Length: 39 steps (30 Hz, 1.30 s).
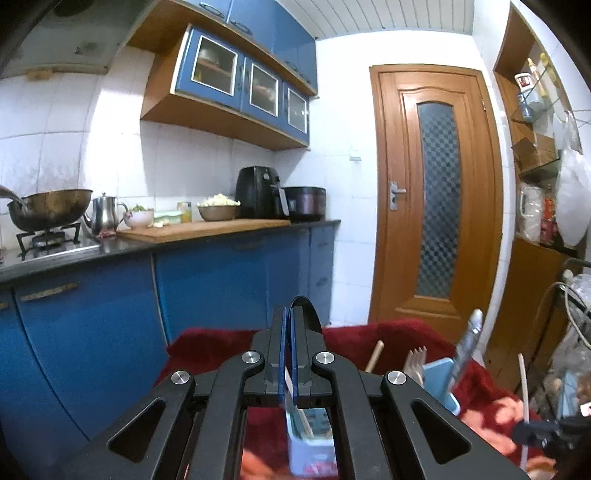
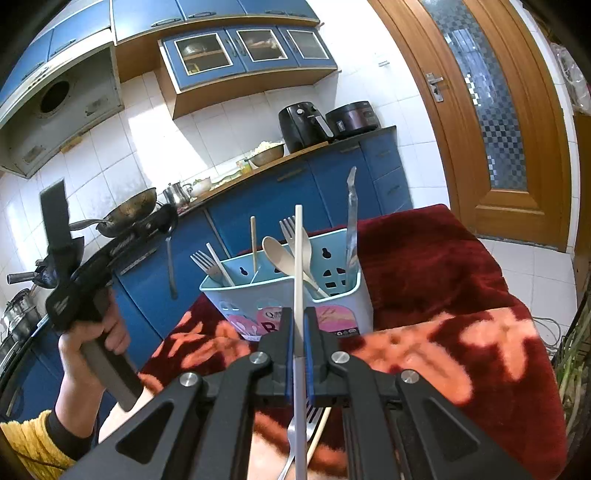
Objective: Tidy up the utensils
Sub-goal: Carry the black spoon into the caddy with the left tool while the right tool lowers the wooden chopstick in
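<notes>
Kitchen: white-tiled walls point(image 1: 118, 155); blue base cabinets point(image 1: 229, 280) under a dark countertop point(image 1: 317, 223), left; blue glass-fronted wall cabinets point(image 1: 243, 85) above; wooden door point(image 1: 436, 192) with patterned glass, far right; white slatted ceiling point(image 1: 388, 14); sunlight patches on tiles.

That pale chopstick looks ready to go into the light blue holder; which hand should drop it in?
The right. Its claw is shut on the pale chopstick, directly in front of the light blue plastic utensil holder. The left claw is shut on a dark utensil handle and raised off to the side.
</notes>
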### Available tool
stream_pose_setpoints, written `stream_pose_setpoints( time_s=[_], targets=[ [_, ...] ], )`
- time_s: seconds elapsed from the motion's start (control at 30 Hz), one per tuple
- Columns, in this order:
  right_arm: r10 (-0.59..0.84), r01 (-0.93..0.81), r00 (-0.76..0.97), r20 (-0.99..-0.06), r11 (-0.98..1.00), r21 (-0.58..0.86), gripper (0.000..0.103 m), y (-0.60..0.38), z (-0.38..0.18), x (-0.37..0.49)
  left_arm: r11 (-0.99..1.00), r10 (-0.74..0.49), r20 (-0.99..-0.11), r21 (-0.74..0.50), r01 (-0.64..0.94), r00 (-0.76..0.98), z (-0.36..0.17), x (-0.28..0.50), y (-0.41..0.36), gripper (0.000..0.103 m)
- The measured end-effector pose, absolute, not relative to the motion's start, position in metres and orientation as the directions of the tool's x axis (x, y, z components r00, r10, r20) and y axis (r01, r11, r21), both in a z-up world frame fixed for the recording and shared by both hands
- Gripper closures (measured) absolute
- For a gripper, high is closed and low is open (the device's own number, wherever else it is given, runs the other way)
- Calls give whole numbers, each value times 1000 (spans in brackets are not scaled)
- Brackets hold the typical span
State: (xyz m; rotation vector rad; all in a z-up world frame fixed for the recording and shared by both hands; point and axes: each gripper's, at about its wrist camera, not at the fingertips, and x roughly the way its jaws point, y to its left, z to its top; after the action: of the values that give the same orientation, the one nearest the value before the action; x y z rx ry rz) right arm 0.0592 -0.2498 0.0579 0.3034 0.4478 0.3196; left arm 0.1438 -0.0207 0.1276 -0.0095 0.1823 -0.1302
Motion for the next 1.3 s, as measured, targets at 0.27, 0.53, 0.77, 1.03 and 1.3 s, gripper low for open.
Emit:
stream_pose_setpoints(
  time_s=[0.27, 0.53, 0.77, 1.03, 1.3],
  targets=[
    [359, -243, 871, -335, 908, 340, 97, -253, 62, 67, 999, -43, -117, 16, 45, 992, 110, 172, -29, 101],
    [332, -251, 905, -267, 922, 296, 96, -253, 79, 90, 998, -22, -114, 59, 29, 993, 85, 183, -39, 101],
    [298, -250, 938, -179, 936, 248, 96, -242, 90, 122, 997, -35, -113, 70, 43, 993, 77, 182, -41, 101],
    [218, -199, 962, -165, 972, 126, 96, -223, 88, 160, 997, -53, -141, 44, 60, 989, 71, 188, -38, 101],
    [227, -208, 943, -242, 973, 102, 96, -216, 73, 172, 997, -64, -170, 38, 71, 983, 66, 195, -37, 100]
  ],
)
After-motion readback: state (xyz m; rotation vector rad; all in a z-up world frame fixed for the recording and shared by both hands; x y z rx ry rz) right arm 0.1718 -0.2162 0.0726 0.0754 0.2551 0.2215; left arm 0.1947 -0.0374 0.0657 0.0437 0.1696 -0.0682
